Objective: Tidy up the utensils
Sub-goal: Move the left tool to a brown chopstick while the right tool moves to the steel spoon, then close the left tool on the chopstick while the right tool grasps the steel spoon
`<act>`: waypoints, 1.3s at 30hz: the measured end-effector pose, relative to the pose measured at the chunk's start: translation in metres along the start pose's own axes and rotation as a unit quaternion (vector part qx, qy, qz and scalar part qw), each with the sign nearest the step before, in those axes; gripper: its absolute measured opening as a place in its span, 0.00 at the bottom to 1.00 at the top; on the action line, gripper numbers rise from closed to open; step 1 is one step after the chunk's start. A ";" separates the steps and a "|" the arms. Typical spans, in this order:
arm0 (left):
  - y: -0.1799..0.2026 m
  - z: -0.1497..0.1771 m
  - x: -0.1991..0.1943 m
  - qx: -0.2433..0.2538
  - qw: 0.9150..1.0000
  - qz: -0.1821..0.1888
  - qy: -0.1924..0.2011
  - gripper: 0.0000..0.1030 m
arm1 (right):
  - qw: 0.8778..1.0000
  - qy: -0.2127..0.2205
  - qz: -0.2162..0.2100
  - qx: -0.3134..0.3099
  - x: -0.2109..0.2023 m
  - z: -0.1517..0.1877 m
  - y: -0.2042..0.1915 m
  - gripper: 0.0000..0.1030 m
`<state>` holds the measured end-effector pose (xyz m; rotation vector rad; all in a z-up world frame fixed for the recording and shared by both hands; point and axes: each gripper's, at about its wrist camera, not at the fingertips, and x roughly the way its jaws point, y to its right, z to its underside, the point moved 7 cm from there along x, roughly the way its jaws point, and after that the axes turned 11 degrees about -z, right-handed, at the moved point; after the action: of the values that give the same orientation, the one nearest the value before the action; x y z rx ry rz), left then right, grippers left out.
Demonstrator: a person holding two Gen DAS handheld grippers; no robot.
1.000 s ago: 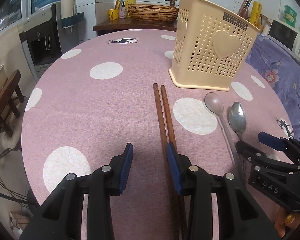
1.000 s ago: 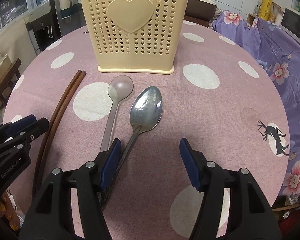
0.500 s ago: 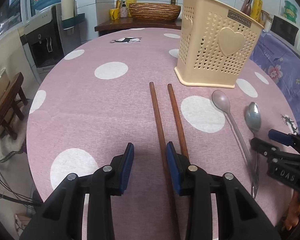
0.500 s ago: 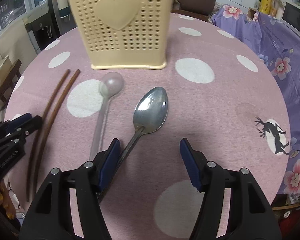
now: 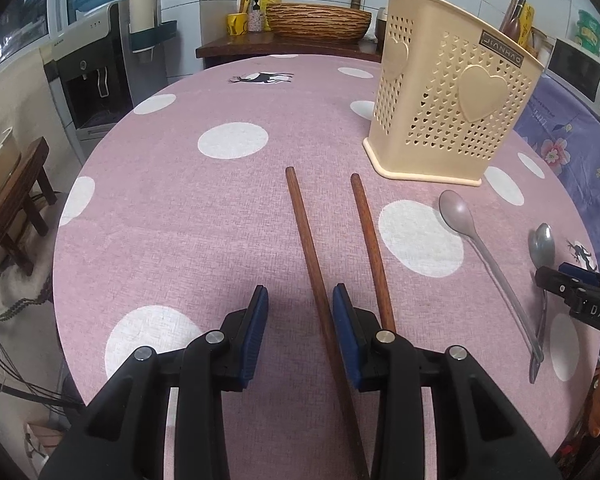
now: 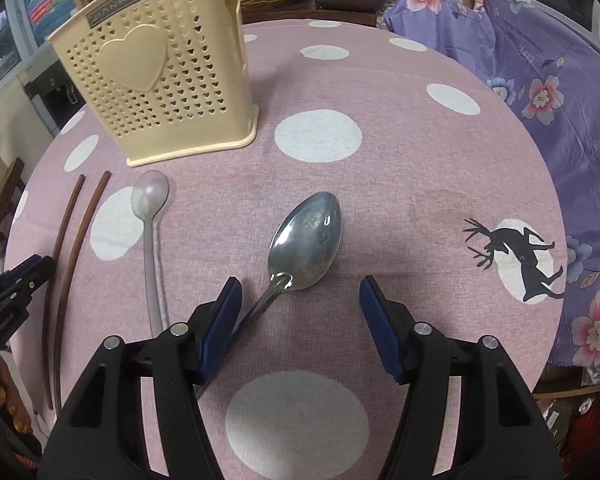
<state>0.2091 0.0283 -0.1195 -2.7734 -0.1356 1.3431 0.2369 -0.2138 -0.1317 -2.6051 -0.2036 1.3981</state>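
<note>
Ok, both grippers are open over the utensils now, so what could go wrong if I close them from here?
The left gripper straddles only one chopstick; the other chopstick lies outside its right finger, so closing likely grabs one alone. The metal spoon handle sits hard against the right gripper's left finger, so closing may push it sideways toward the plastic spoon.

Left gripper (image 5: 300, 322) and right gripper (image 6: 301, 318) both low over the table, jaws spread wide, gripping nothing.
</note>
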 end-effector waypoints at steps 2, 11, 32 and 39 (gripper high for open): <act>-0.001 -0.003 0.002 -0.002 1.000 0.000 0.000 0.33 | 1.000 0.002 0.009 0.002 0.004 -0.004 -0.001 0.61; -0.004 -0.006 0.005 -0.006 1.000 0.003 0.000 0.33 | 0.999 0.005 0.003 -0.035 0.028 -0.029 -0.027 0.58; 0.013 -0.051 0.041 0.020 0.999 -0.028 -0.007 0.30 | 1.000 0.014 0.025 -0.003 0.023 -0.027 -0.029 0.37; 0.016 -0.057 0.045 0.021 0.999 -0.046 -0.003 0.10 | 1.000 0.015 0.010 -0.008 0.025 -0.032 -0.027 0.36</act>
<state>0.2825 0.0167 -0.1206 -2.6933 -0.2292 1.3165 0.2762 -0.1851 -0.1290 -2.6456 -0.1863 1.3675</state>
